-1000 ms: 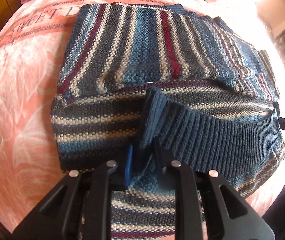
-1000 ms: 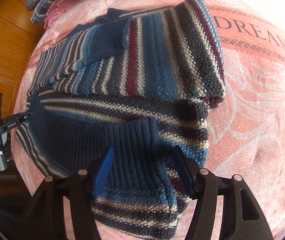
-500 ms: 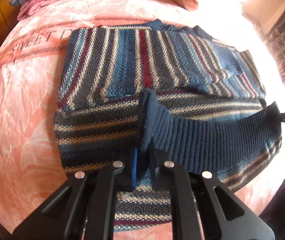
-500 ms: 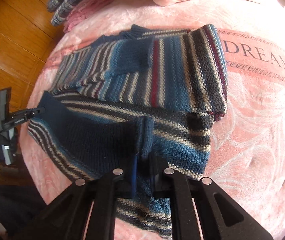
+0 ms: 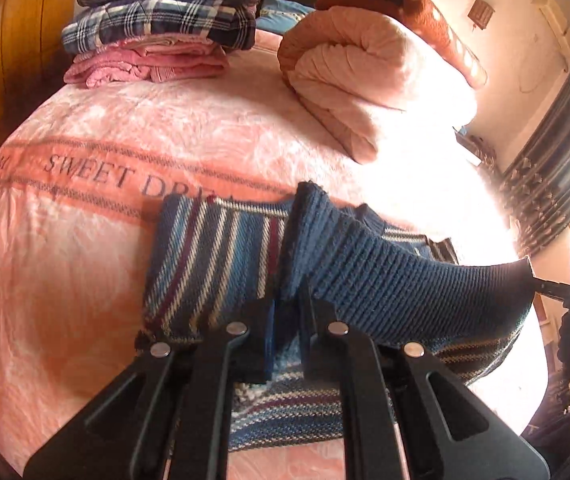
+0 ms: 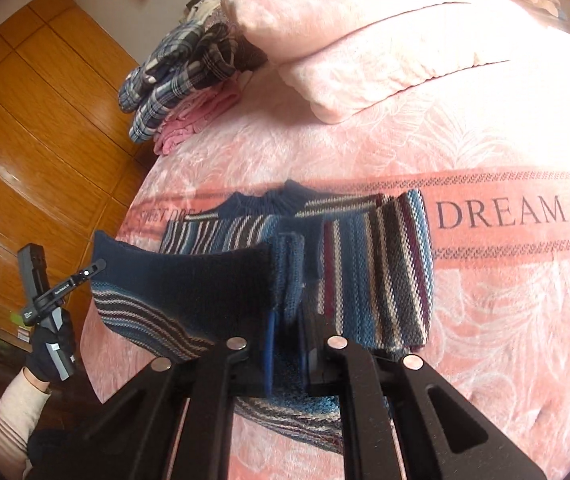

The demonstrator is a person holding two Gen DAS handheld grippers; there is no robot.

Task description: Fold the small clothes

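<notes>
A blue knit sweater (image 5: 213, 256) with cream and maroon stripes lies partly folded on the pink bedspread (image 5: 85, 128). Its dark ribbed hem (image 5: 385, 276) is raised off the bed and stretched between both grippers. My left gripper (image 5: 287, 312) is shut on one end of the hem. My right gripper (image 6: 287, 332) is shut on the other end, with the striped body (image 6: 377, 280) lying beyond it. The right gripper's tip (image 5: 537, 280) shows at the far right of the left wrist view. In the right wrist view the left gripper (image 6: 97, 266) pinches the hem's corner, held by a gloved hand (image 6: 53, 344).
A stack of folded plaid and pink clothes (image 5: 157, 32) sits at the far left of the bed. A rolled pink quilt (image 5: 365, 72) and pillows (image 6: 365, 40) lie at the head. A wooden wardrobe (image 6: 45, 120) stands to the left, curtains (image 5: 553, 176) to the right.
The right gripper went from open to shut on the hem. Both grippers then rose and lifted the hem off the bed, stretching it between them.
</notes>
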